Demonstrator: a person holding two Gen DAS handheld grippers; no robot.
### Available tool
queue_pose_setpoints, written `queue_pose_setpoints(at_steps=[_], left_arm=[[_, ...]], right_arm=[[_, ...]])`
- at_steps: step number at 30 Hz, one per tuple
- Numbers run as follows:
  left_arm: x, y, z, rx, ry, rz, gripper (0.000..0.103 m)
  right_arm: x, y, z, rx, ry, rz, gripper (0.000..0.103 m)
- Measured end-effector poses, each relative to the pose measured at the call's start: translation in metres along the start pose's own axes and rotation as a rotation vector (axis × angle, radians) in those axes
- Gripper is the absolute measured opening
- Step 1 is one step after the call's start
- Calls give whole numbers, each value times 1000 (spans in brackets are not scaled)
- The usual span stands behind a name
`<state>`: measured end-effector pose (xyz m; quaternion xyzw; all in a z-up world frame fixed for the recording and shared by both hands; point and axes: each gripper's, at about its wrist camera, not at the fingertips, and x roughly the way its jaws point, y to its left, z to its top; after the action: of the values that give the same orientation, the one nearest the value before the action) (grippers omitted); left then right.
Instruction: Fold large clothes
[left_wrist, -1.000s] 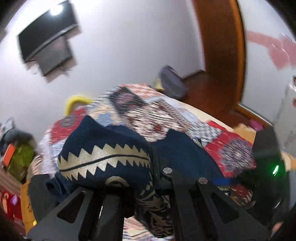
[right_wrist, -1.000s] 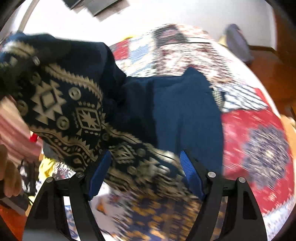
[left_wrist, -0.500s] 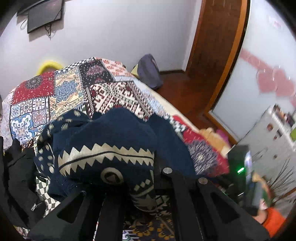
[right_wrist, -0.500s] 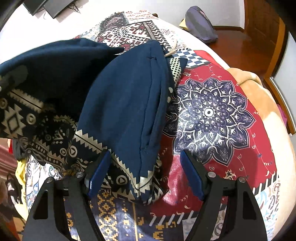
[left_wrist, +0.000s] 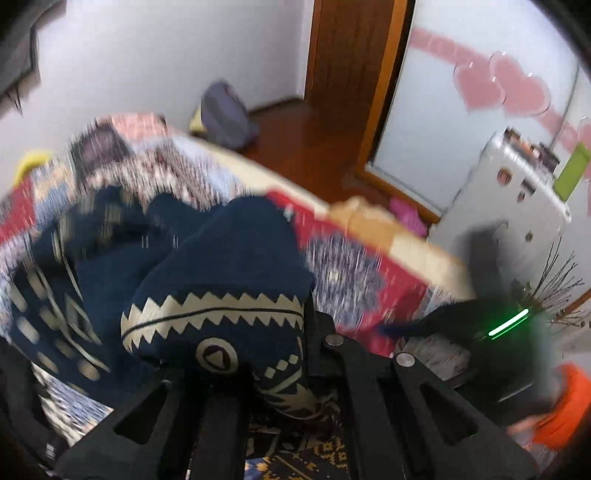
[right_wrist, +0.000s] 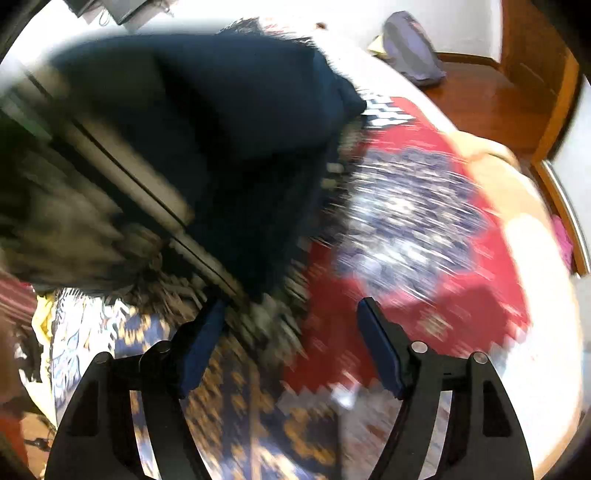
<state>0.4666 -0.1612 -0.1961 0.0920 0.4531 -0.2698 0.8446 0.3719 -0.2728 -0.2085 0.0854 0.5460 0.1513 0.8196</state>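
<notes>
A large navy garment with a cream zigzag pattern (left_wrist: 207, 295) is bunched over my left gripper (left_wrist: 273, 369), which is shut on its patterned hem and holds it above the bed. In the right wrist view the same garment (right_wrist: 229, 122) hangs blurred at upper left over the patchwork bedspread (right_wrist: 424, 221). My right gripper (right_wrist: 291, 314) is open with blue pads (right_wrist: 380, 350); the garment's lower edge lies just ahead of them, not between them.
The bed's patchwork cover (left_wrist: 351, 273) runs to an edge on the right. A grey bag (left_wrist: 225, 114) lies on the wooden floor by the wall. A white cabinet (left_wrist: 509, 206) and a wooden door (left_wrist: 347, 66) stand beyond the bed.
Both views have swung and blurred. The garment has moved up and left in the right wrist view, away from the open right fingers. The left gripper still holds the hem.
</notes>
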Motion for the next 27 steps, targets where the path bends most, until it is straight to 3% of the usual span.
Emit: queue_pose_setpoints(at_steps=[3,7,12,16,17,20,22,27], left_arm=[[22,4,-18,-12,56,22,4],[28,1,-24,23,68,86,5],[7,0,-26,17,56,46,8],[-42,9,-37,-39,8,-63,44],[-56,9,-40,-36,-19,-60,53],[-99,16,-53,-20,-116,60,76],[-120,32,-62,-42,-155,122,76],[-123,89,-79,-211,-117,197,77]], right_arm=[[-24,-21,-7,30,-25,-41,71],[-48,-26,-6,-2,-71,-97,71],[-64,-21,-9,7,-107,-99,71],[-79,-18,-10,25,-141,-72,71],[-79,-12,-10,23,-146,-68,71],[-85,14,-7,-8,-170,-54,71],[-90,30,-2,-50,-191,-41,71],[-91,75,13,-156,-228,-13,71]])
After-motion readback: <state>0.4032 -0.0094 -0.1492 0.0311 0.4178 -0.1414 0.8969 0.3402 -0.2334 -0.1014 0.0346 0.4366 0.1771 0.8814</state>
